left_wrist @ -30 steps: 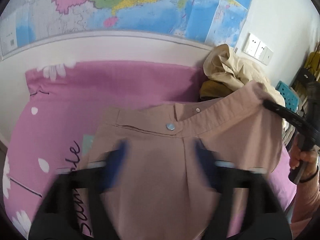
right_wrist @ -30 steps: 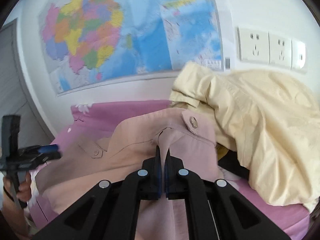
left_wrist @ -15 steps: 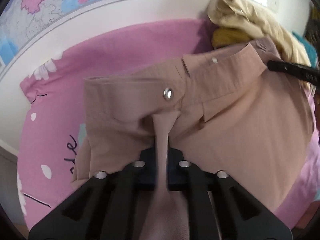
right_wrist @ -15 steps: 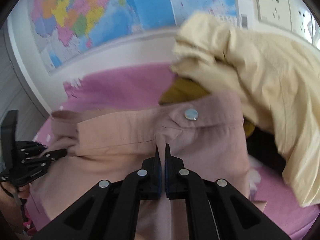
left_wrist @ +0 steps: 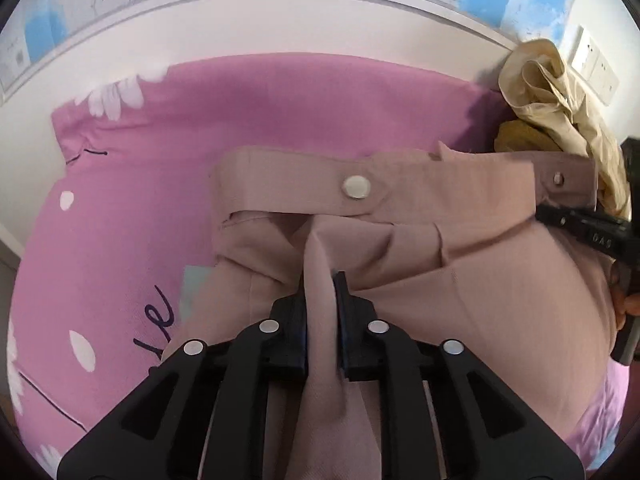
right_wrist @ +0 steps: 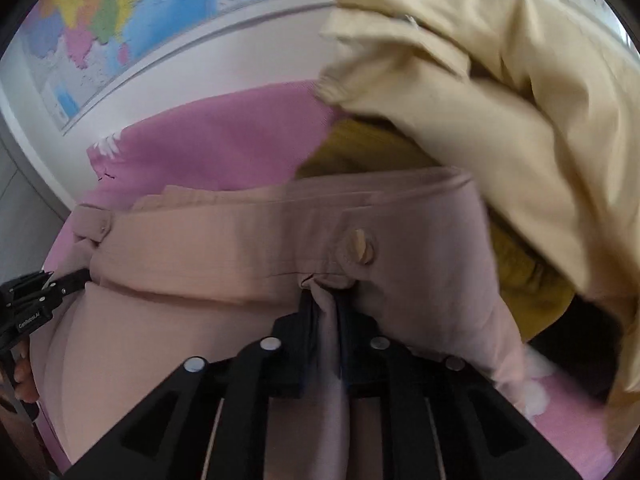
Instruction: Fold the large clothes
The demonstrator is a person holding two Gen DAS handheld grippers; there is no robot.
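One pair of dusty-pink trousers [left_wrist: 460, 280] lies waistband-out across the pink bedsheet [left_wrist: 240, 120]. Two grippers pinch it: left gripper [left_wrist: 322, 300] and right gripper [right_wrist: 328, 312], jaws narrow and just easing apart, fabric between. One cream garment [right_wrist: 500, 100] is heaped at the bed's far right corner.

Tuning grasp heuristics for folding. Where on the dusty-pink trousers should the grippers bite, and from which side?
Grip the pink trousers just below the waistband, one gripper toward each end, coming from above at a slant. The band lies flat and stiff across the pink bedsheet; the looser cloth under it bunches into a pinchable ridge, as at the left gripper and right gripper.
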